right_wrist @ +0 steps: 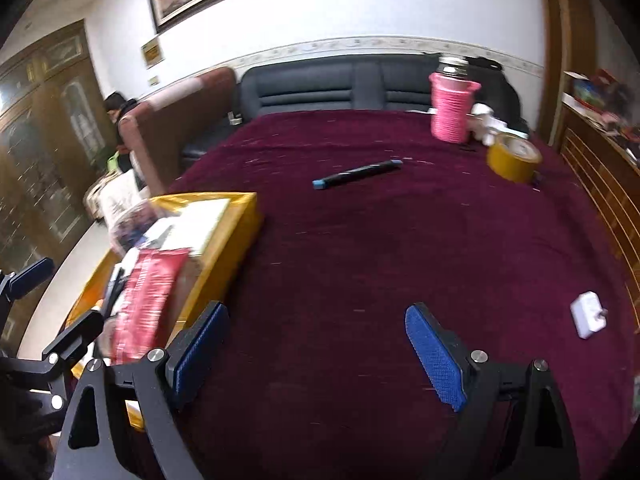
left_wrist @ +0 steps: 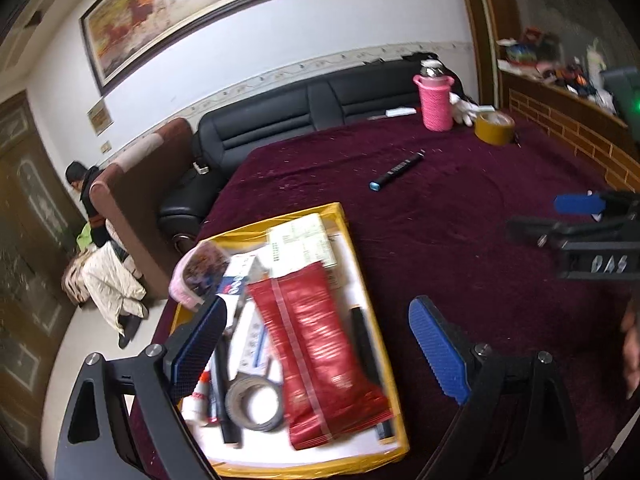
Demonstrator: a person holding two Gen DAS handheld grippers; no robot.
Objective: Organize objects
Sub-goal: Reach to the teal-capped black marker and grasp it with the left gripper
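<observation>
A yellow box (left_wrist: 372,280) lies on the maroon tablecloth (left_wrist: 460,208) and holds a red packet (left_wrist: 320,352), a grey tape roll (left_wrist: 254,402), paper boxes and pens. My left gripper (left_wrist: 320,344) hovers open and empty over the box. My right gripper (right_wrist: 316,344) is open and empty above bare cloth, right of the box (right_wrist: 236,240). A black marker with blue caps (left_wrist: 396,170) (right_wrist: 356,174) lies mid-table. A yellow tape roll (right_wrist: 514,158) and a white adapter (right_wrist: 586,314) lie to the right.
A pink knitted bottle (right_wrist: 454,106) and white gloves (left_wrist: 464,110) stand at the far edge. A black sofa (left_wrist: 280,116) lies behind the table, a wooden counter (right_wrist: 600,176) to the right. A person (left_wrist: 86,196) crouches at left.
</observation>
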